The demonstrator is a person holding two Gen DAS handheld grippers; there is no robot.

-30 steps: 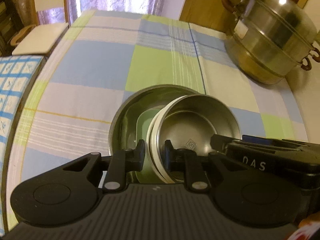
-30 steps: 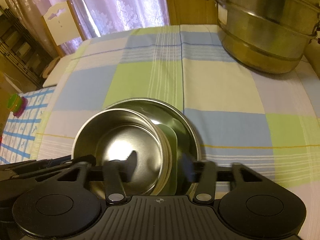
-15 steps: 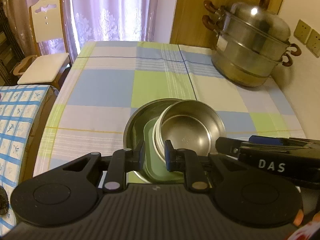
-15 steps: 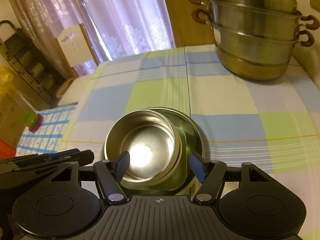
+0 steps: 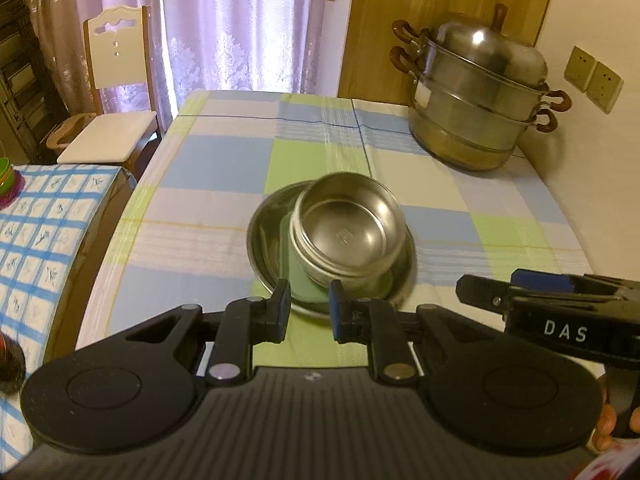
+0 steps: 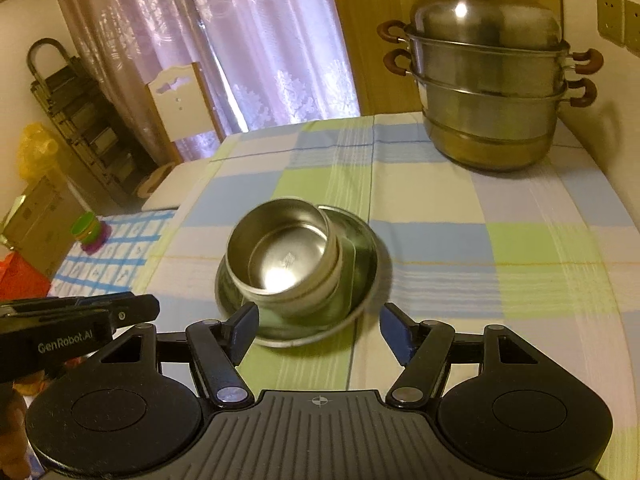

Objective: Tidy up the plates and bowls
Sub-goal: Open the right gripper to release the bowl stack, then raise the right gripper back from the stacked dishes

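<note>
Two steel bowls (image 5: 348,236) sit nested and tilted on a green dish (image 5: 298,276) inside a wide steel plate (image 5: 264,240) on the table (image 5: 224,168), just ahead of both tools; the left tool (image 5: 306,308) has its jaws nearly together with nothing between them. The right tool (image 6: 320,326) has just been opening its jaws, now wide apart and empty; a large steamer pot (image 6: 492,92) stands far ahead to the right.

Far ahead of my jaws and off to the right I see a big shiny steamer pot (image 5: 478,96) with brown handles. It sits on the checked tablecloth (image 5: 224,168). Beyond the far end, left of the jaws, stands a white chair (image 5: 114,92). Purple curtains (image 6: 256,40) hang behind it. Some bright plastic cups (image 6: 90,232) sit far left.
</note>
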